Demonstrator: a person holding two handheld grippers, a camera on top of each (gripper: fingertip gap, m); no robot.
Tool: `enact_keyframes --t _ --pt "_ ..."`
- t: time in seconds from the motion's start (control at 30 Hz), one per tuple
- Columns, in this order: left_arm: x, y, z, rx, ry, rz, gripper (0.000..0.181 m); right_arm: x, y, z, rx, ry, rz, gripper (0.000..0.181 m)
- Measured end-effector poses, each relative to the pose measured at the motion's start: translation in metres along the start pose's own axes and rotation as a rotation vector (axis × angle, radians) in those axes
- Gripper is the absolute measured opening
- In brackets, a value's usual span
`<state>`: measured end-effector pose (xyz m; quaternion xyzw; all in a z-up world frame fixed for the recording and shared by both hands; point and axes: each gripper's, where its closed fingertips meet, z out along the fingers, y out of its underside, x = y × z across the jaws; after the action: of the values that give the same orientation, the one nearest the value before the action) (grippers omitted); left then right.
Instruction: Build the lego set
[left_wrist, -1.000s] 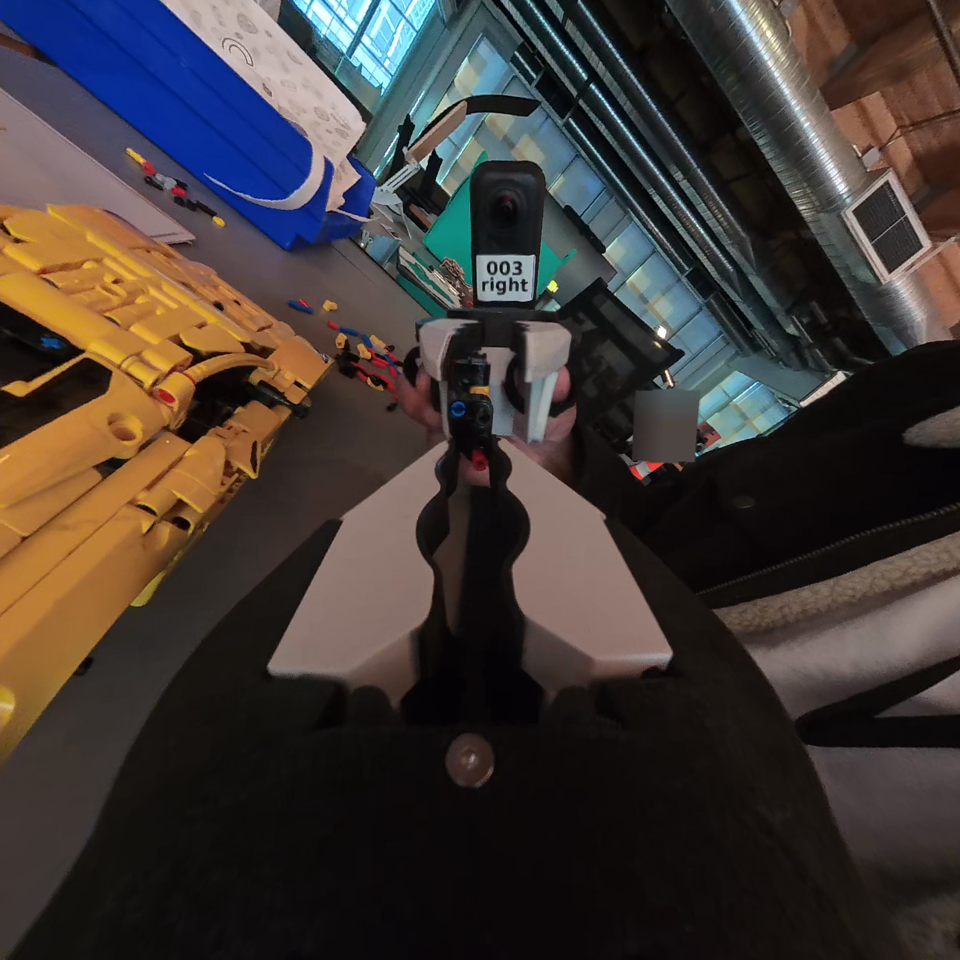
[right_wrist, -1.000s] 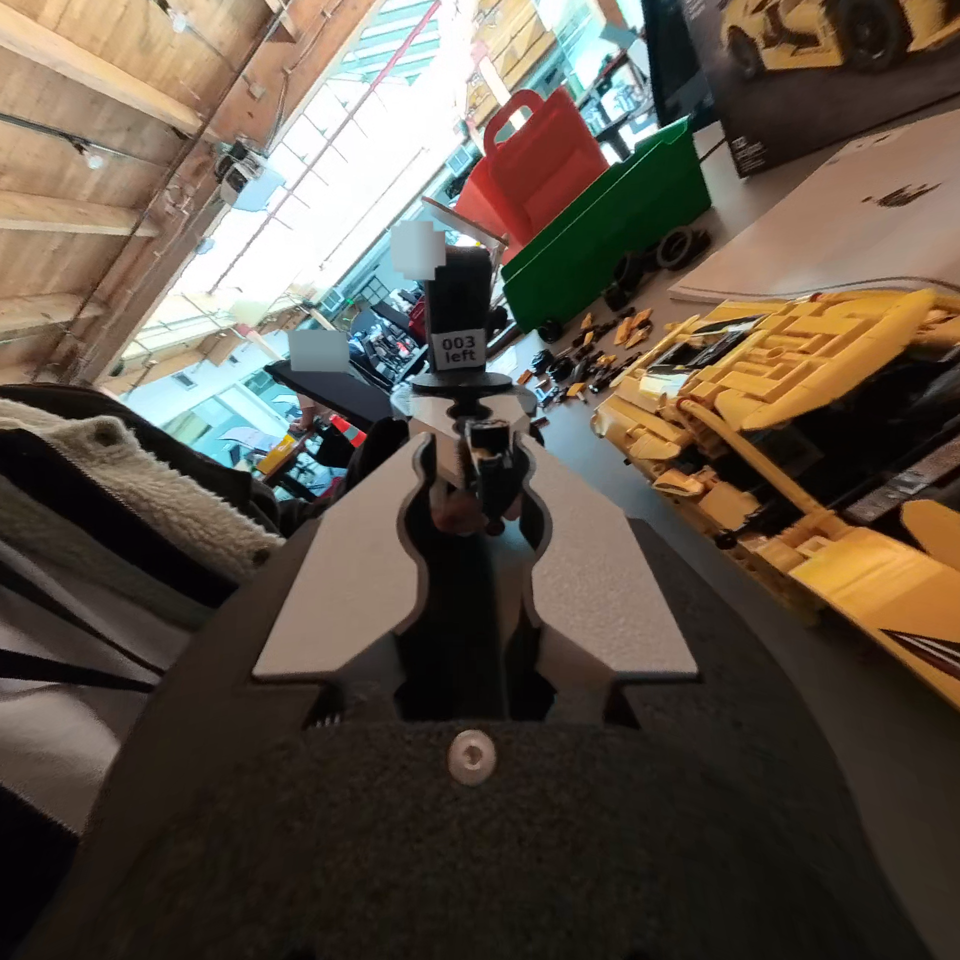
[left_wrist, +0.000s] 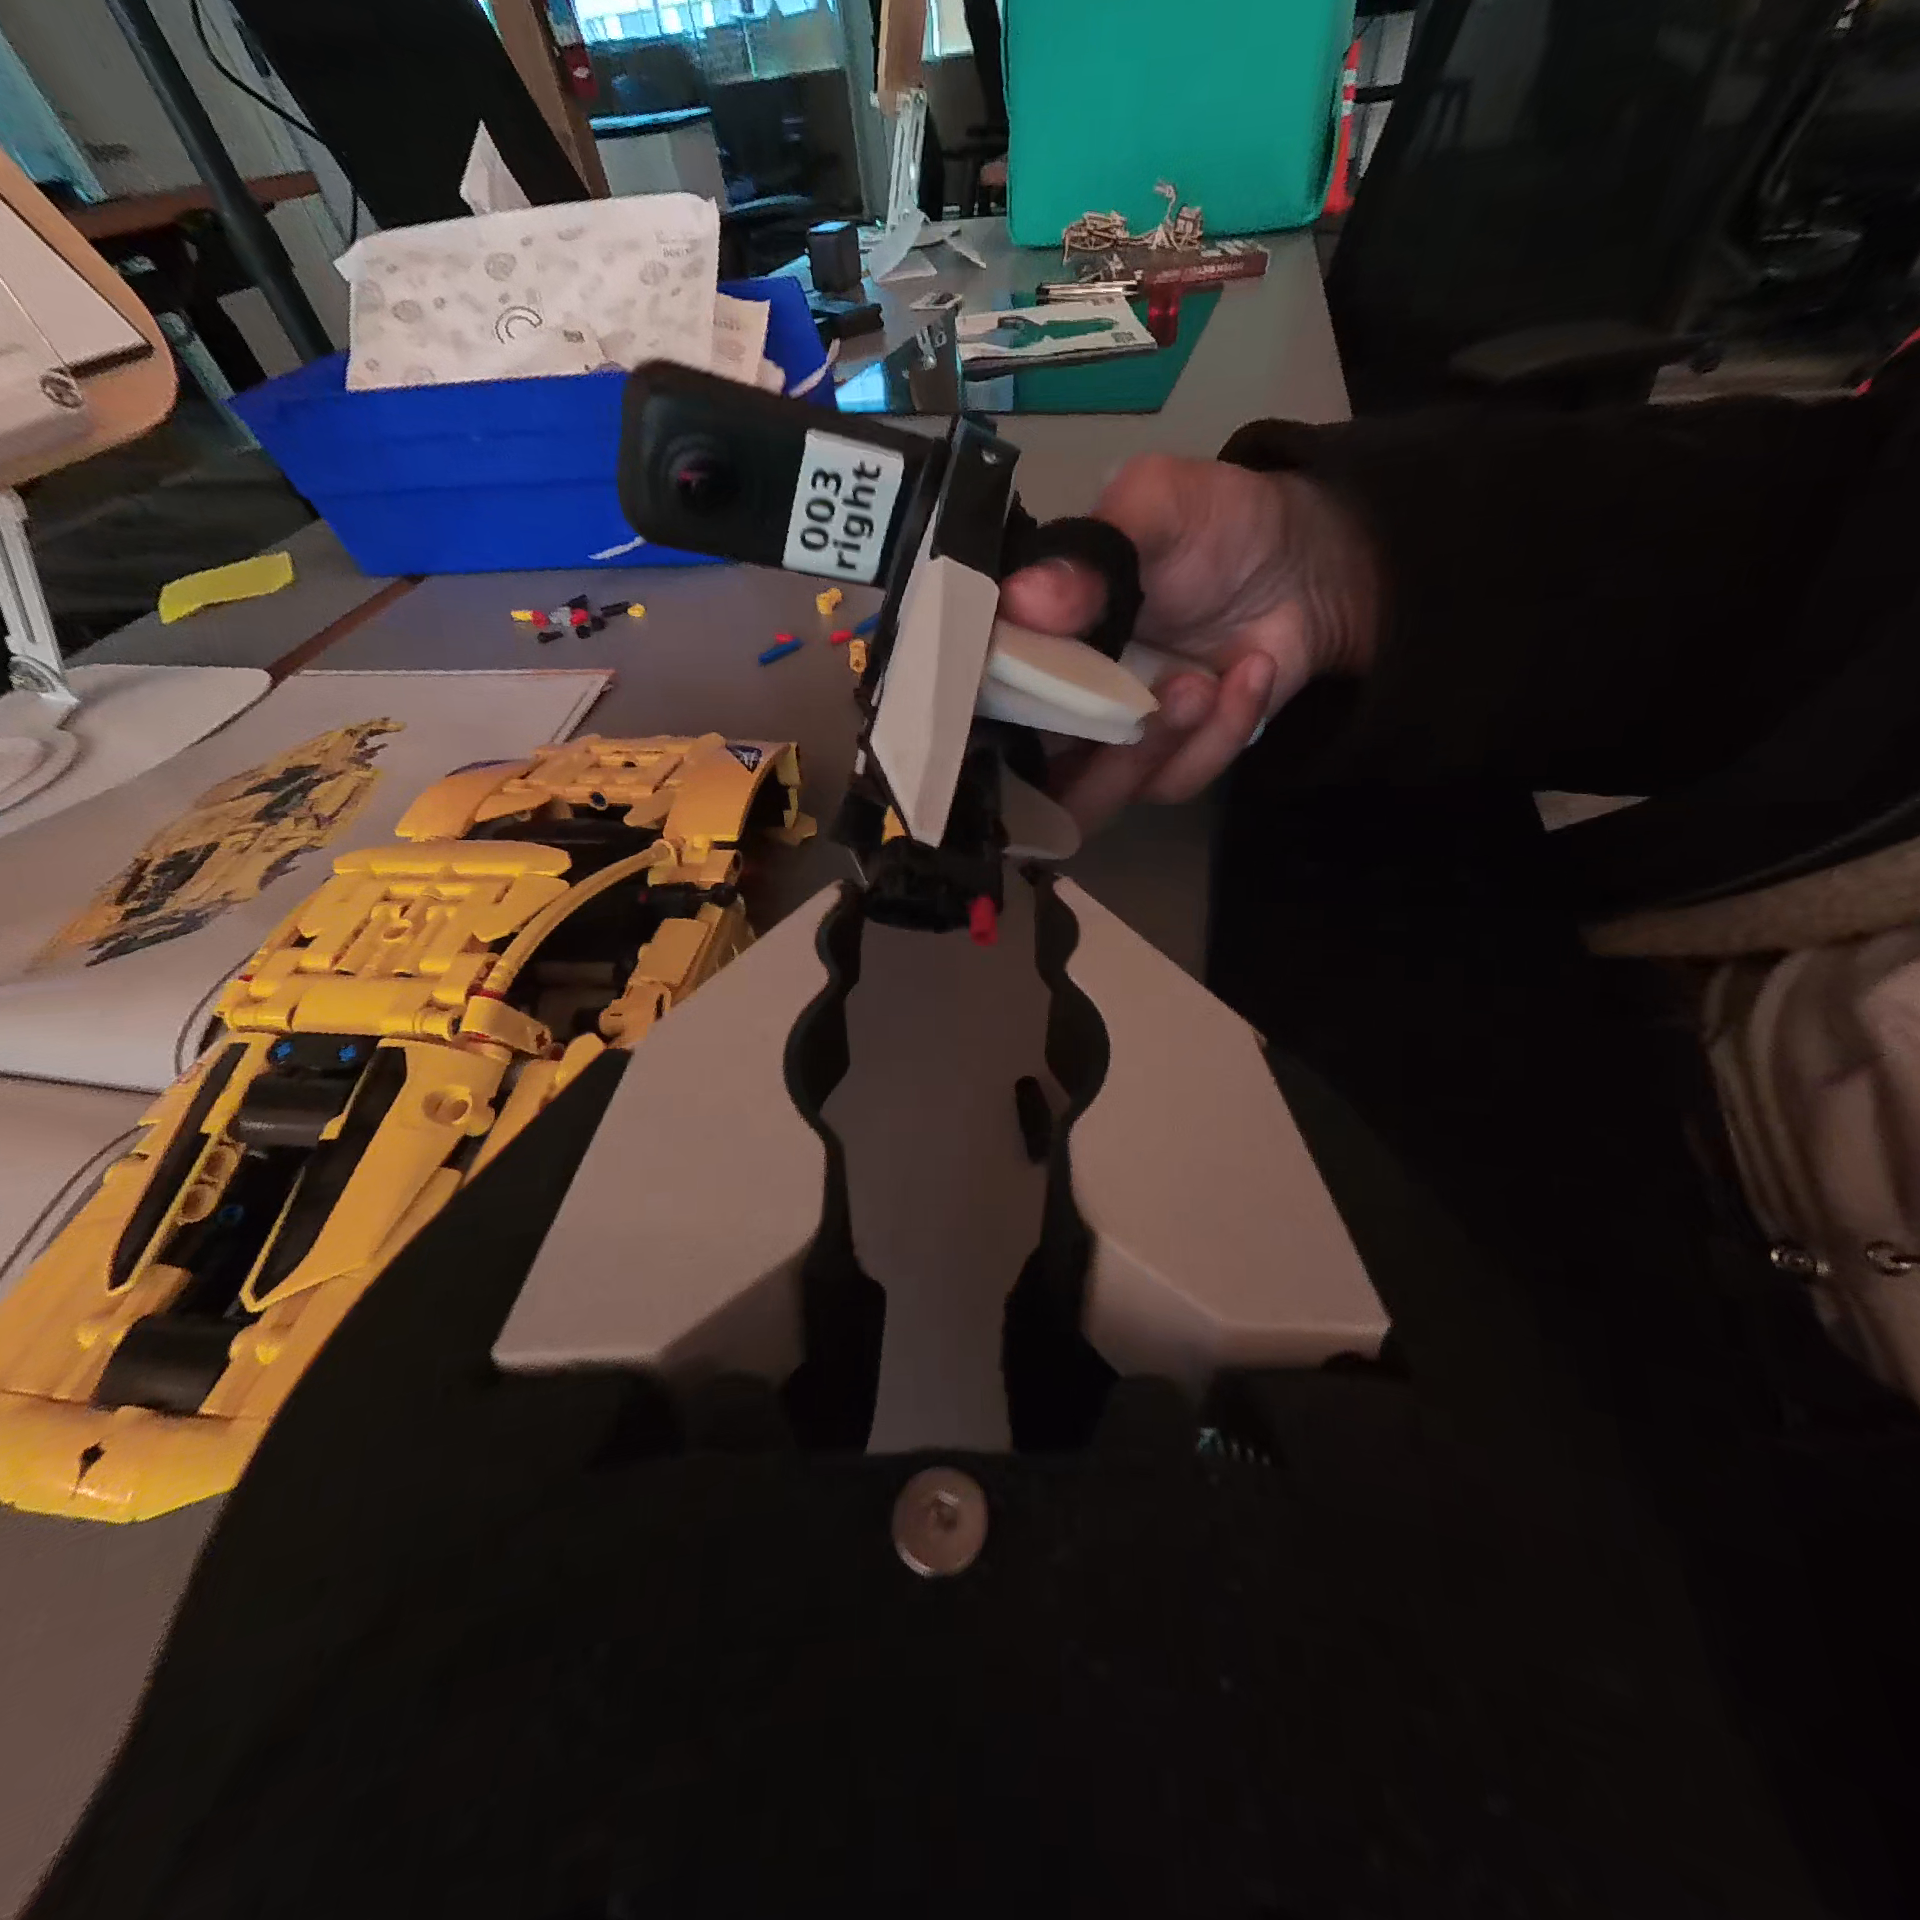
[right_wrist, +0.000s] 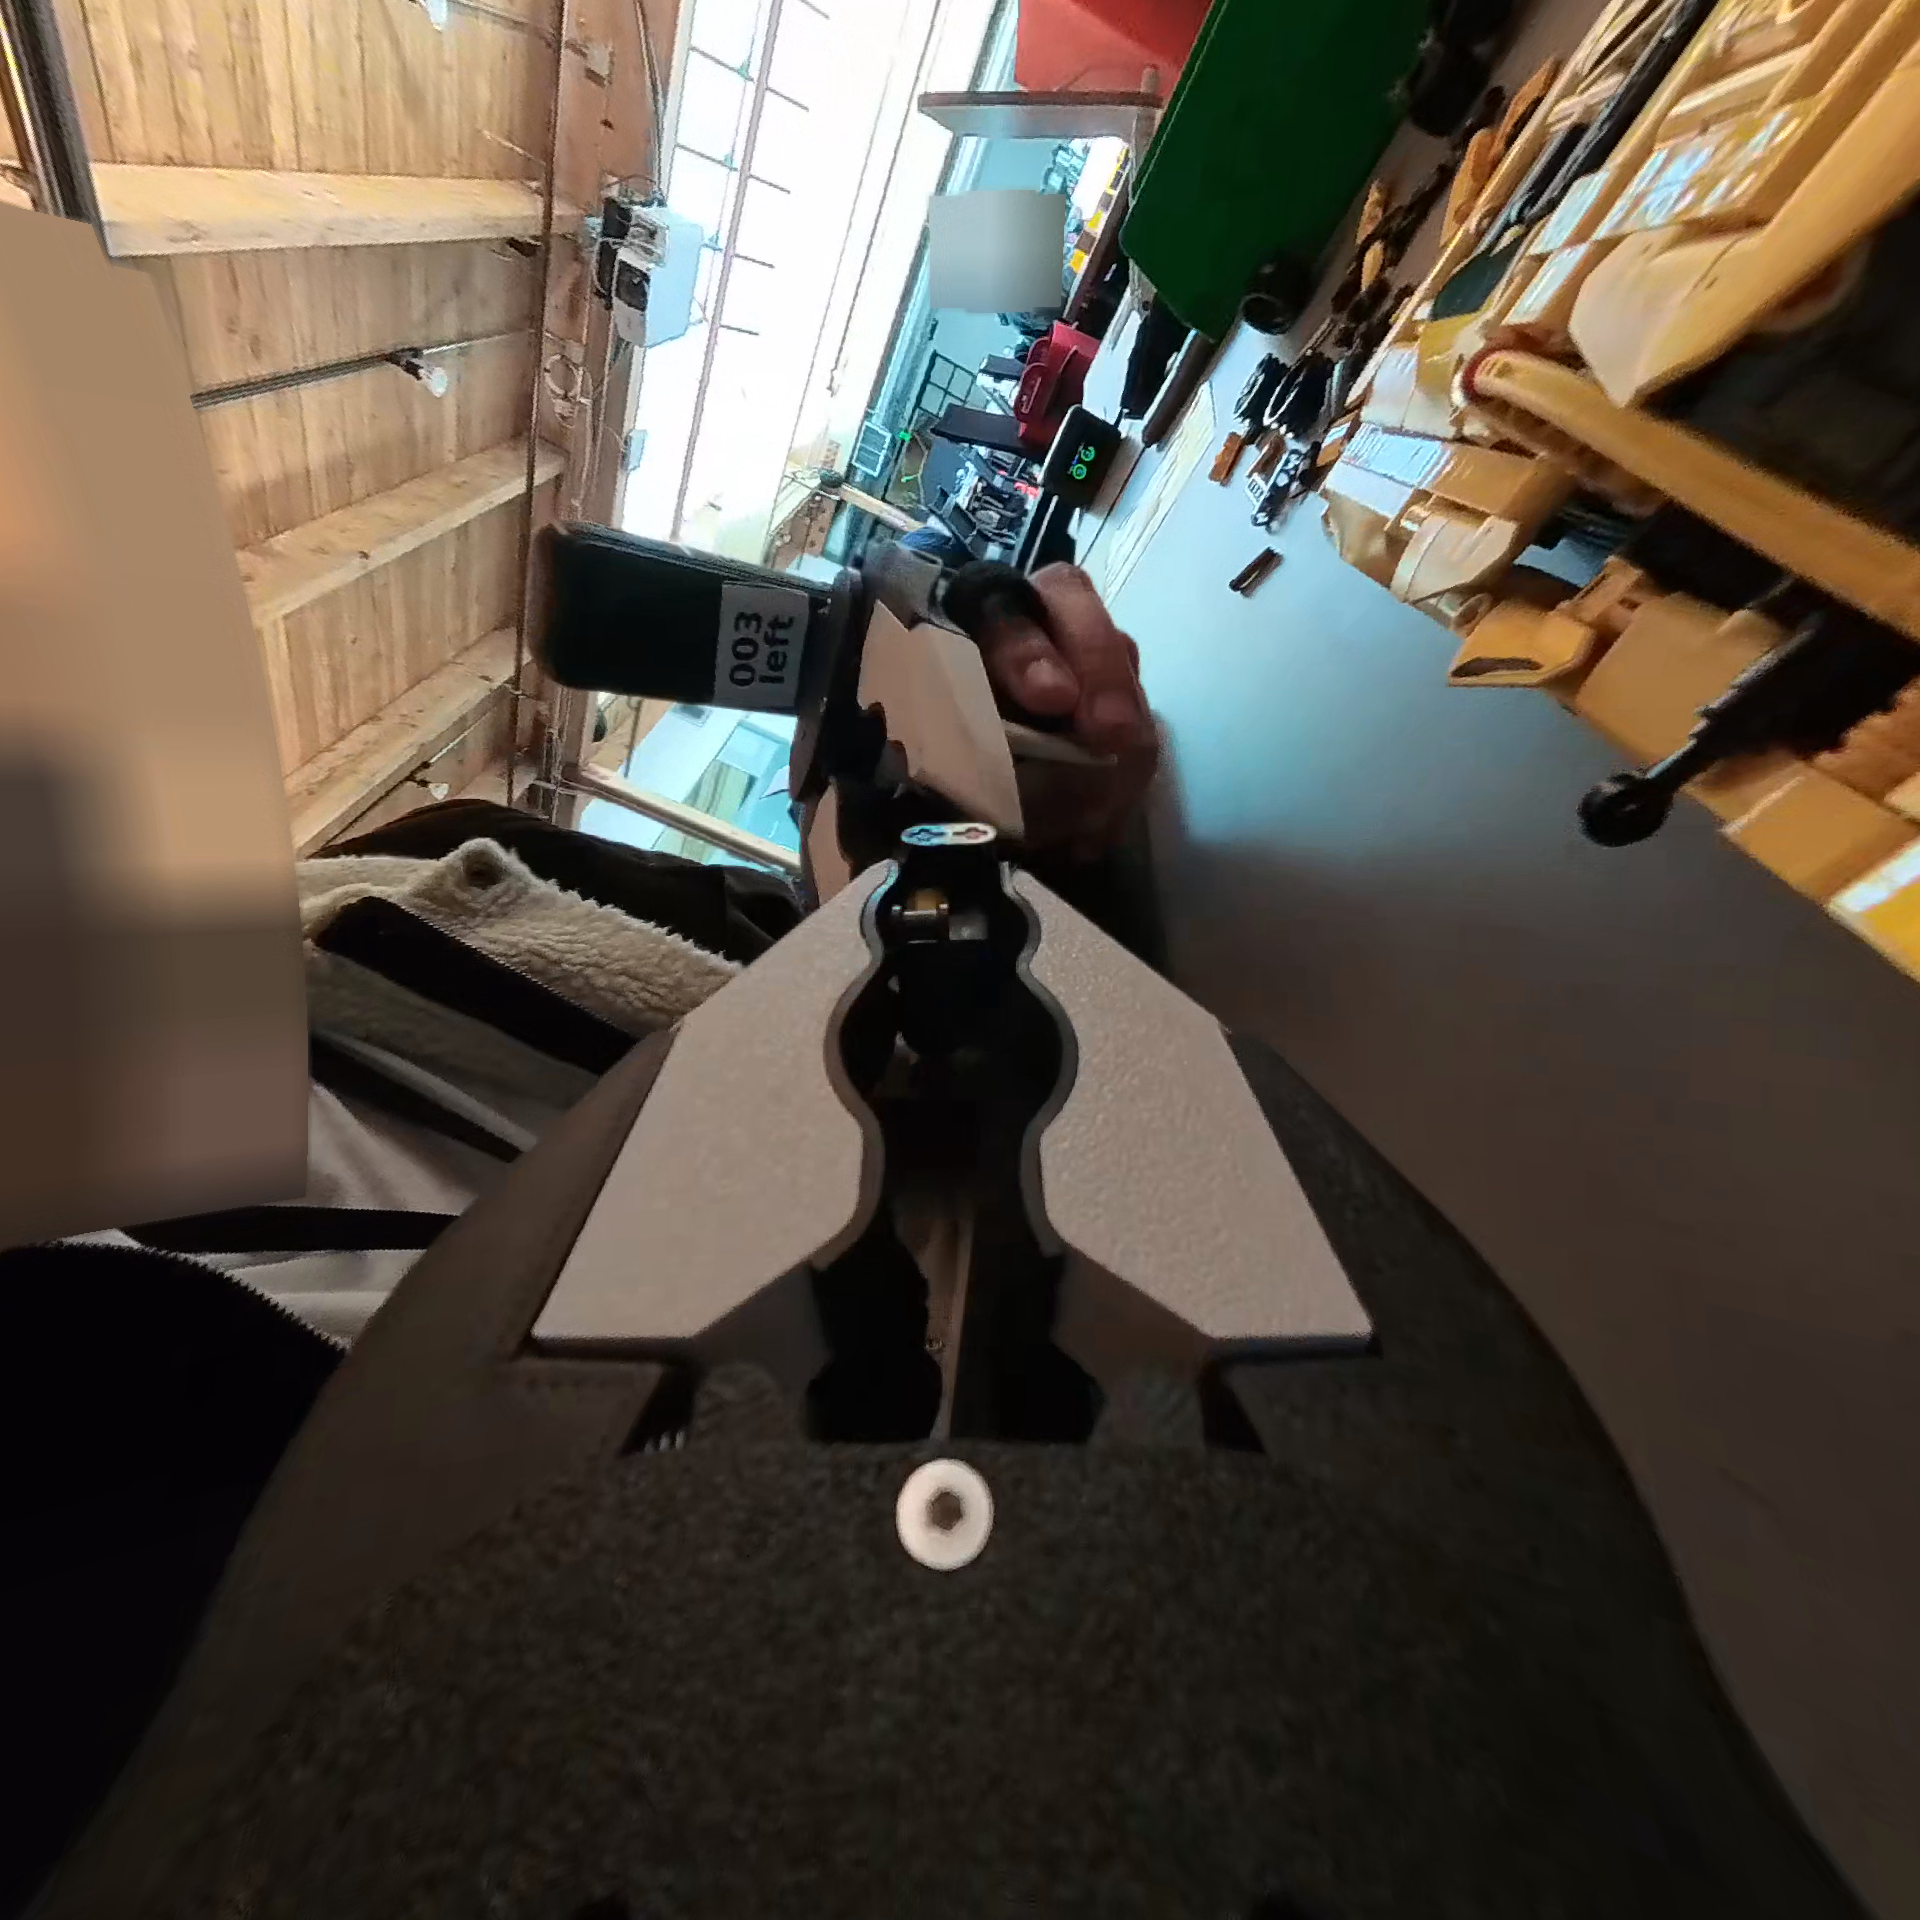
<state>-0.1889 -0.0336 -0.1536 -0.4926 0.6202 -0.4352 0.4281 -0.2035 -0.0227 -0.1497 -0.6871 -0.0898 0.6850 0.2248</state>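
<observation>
Here both claws, white-labelled, seemingly pinch one black piece (left_wrist: 925, 883).

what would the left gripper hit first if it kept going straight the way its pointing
Most likely the small black lego piece at its fingertips, which the right gripper grips from the far side. The left gripper looks nearly touching it already, though depth is hard to judge.
</observation>
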Motion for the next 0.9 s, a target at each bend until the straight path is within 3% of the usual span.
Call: enact_keyframes --t 0.2,0.3,0.43,0.63,0.73,0.8,0.9 --pt "-0.003 0.004 0.001 -0.039 -0.058 0.1 0.026 0.005 0.0 0.003 0.004 0.026 -0.009 0.015" --pt "-0.013 0.001 -0.002 -0.025 -0.111 0.12 0.026 0.004 0.002 0.003 0.001 0.021 -0.006 0.024" --pt "-0.01 0.006 0.002 -0.051 -0.102 0.146 0.026 0.008 0.004 0.005 -0.016 0.052 -0.029 0.014" --pt "-0.012 0.007 0.003 -0.049 -0.117 0.087 0.027 0.007 0.002 0.0 -0.036 0.122 -0.129 0.014" --pt "-0.019 0.005 -0.003 -0.023 -0.121 -0.026 0.022 0.01 -0.018 -0.038 0.077 0.244 -0.176 0.014" --pt "-0.006 0.005 0.001 -0.016 -0.003 -0.14 0.019 0.012 -0.034 -0.079 0.2 0.362 -0.243 0.014" --pt "0.012 0.025 0.025 -0.171 0.11 -0.203 0.02 0.009 -0.045 -0.13 0.396 0.455 -0.29 0.014"
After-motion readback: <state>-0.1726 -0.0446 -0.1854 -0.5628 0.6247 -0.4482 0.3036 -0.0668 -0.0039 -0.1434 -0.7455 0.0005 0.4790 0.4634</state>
